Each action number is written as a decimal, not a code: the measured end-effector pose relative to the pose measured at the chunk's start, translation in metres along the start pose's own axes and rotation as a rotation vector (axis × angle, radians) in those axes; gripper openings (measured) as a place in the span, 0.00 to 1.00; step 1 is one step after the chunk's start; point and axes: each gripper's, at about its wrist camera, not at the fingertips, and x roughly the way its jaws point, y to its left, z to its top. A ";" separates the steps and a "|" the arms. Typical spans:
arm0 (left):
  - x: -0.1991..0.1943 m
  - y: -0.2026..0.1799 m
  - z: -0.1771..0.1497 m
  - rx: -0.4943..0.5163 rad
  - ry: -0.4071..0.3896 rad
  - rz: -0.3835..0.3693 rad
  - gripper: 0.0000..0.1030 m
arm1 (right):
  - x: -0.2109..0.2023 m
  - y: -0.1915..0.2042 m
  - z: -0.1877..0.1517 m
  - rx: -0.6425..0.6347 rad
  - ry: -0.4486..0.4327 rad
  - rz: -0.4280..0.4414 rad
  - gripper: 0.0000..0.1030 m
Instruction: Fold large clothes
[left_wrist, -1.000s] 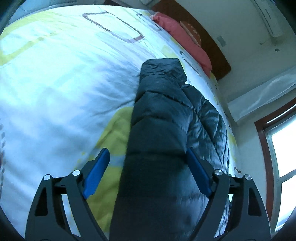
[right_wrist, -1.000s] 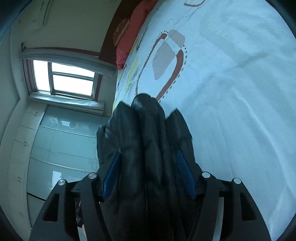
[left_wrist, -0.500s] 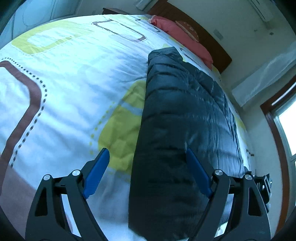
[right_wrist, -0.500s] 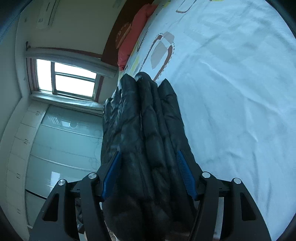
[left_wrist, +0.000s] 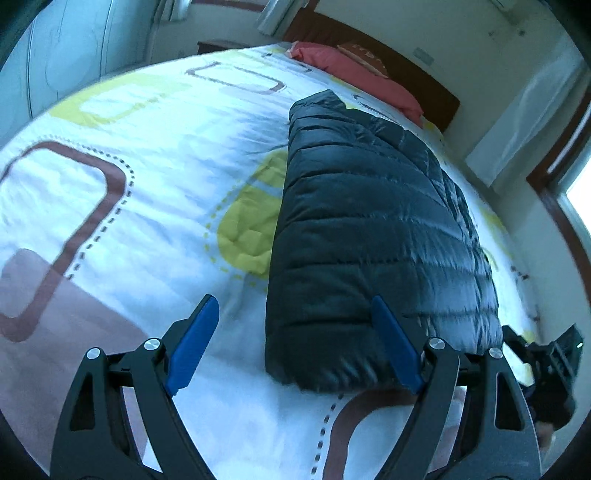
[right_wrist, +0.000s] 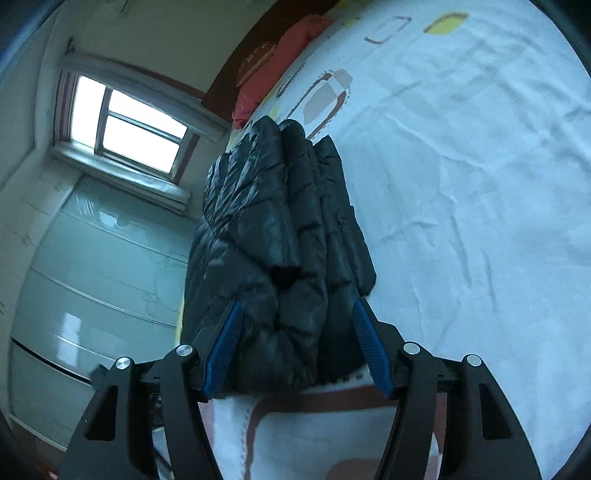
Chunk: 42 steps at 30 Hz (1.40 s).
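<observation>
Black quilted down jacket (left_wrist: 373, 236) lies folded in a long bundle on the bed (left_wrist: 147, 155), near its right side, red pillow (left_wrist: 354, 70) beyond. Left gripper (left_wrist: 295, 339) stands spread wide, clear of the fabric. Right gripper (right_wrist: 297, 347) is spread, straddling the jacket's near end; contact unclear.

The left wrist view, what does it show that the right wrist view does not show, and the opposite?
Only the left wrist view shows the folded jacket's broad top face, the yellow patch on the bedsheet beside it, and the right gripper at the frame's right edge.

Only the right wrist view shows the window, the pale wardrobe below it, and the jacket's stacked layers edge-on.

Both show the dark puffer jacket lying on the patterned bedsheet, the red pillow, and open jaws, with the jacket's near end lying between the right gripper's.
</observation>
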 end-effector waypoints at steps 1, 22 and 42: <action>-0.003 -0.003 -0.003 0.017 -0.006 0.015 0.82 | -0.003 0.004 -0.004 -0.023 -0.007 -0.026 0.60; -0.086 -0.065 -0.035 0.252 -0.231 0.241 0.92 | -0.045 0.096 -0.052 -0.452 -0.198 -0.428 0.75; -0.116 -0.073 -0.034 0.248 -0.291 0.222 0.92 | -0.062 0.137 -0.074 -0.567 -0.294 -0.458 0.76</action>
